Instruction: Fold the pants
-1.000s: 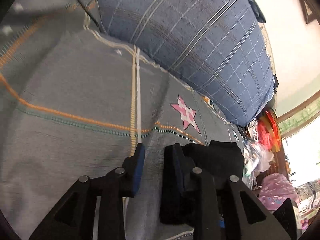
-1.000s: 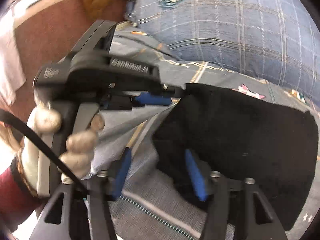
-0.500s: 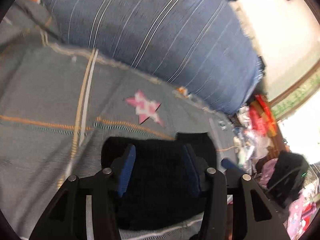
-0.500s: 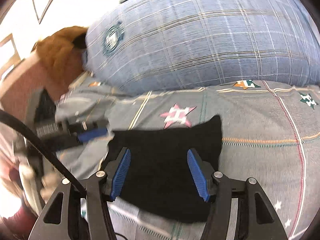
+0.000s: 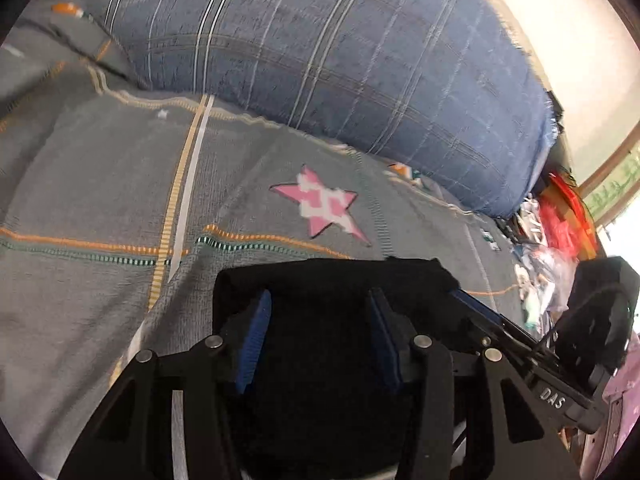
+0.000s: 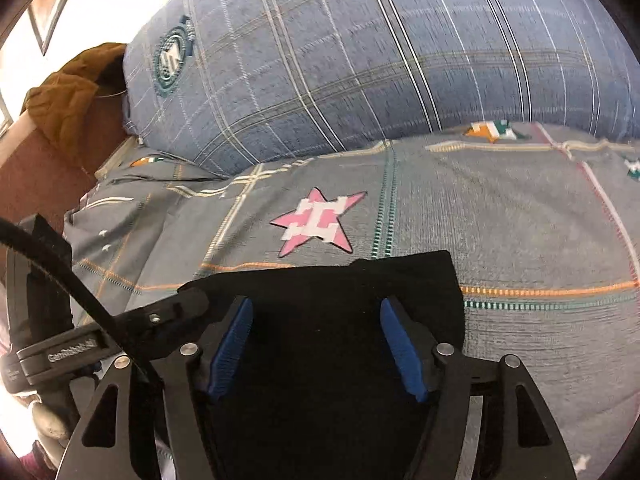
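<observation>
The black pants [image 5: 328, 280] lie folded into a compact rectangle on the grey bedspread [image 5: 100, 184]; they also show in the right wrist view [image 6: 320, 284]. My left gripper [image 5: 318, 304] is open and empty, its blue pads spread over the pants. My right gripper [image 6: 316, 312] is open and empty too, hovering over the same fabric. The right gripper shows at the right of the left wrist view [image 5: 480, 316]. The left gripper shows at the left of the right wrist view [image 6: 176, 304].
A big blue plaid pillow [image 5: 340, 60] lies along the far side of the bed, also in the right wrist view [image 6: 380, 52]. A pink star patch [image 6: 320, 220] sits just beyond the pants. Colourful clutter [image 5: 560, 216] is at far right. A brown garment [image 6: 68, 92] hangs at left.
Both grippers let go of the pants and opened. They drew back, and the pants now lie flat and folded on the bedspread.
</observation>
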Tool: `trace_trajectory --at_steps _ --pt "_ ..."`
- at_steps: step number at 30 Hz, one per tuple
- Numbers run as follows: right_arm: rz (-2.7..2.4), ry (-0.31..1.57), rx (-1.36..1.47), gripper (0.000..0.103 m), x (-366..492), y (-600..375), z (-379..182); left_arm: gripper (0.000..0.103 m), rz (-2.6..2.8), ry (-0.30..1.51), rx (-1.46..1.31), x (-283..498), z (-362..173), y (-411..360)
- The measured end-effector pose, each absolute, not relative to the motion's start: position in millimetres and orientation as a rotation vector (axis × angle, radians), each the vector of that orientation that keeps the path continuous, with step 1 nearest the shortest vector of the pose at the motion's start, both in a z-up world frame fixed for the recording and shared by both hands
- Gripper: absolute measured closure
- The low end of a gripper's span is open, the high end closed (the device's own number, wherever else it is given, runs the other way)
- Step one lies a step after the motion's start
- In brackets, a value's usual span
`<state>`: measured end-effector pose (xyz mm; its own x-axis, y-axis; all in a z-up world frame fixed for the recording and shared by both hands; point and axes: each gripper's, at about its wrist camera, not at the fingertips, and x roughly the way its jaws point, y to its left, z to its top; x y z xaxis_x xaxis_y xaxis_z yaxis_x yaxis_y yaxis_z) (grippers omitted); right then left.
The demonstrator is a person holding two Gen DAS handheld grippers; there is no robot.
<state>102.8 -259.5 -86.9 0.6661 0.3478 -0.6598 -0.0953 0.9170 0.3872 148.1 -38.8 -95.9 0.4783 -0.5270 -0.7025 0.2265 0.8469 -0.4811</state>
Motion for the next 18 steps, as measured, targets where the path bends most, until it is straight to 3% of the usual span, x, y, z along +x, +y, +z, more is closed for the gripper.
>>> trace_trajectory --at_steps 4,8,10,14,18 --pt "0.201 0.733 0.236 0.031 61 -252 -69 0.049 -0.441 0.922 -0.234 124 -85 -39" --pt "0.145 0.725 0.17 0.03 30 -242 -84 0.043 -0.418 0.988 -0.227 117 -117 -36" --pt "0.139 0.772 0.164 0.026 31 -240 -101 0.031 -0.412 1.009 -0.266 120 -128 -31" --pt "0.136 0.788 0.141 0.019 35 -235 -107 0.031 -0.401 1.011 -0.304 115 -119 -18" --pt "0.151 0.698 0.272 0.019 10 -252 -81 0.031 -0.321 0.905 -0.205 82 -87 -9"
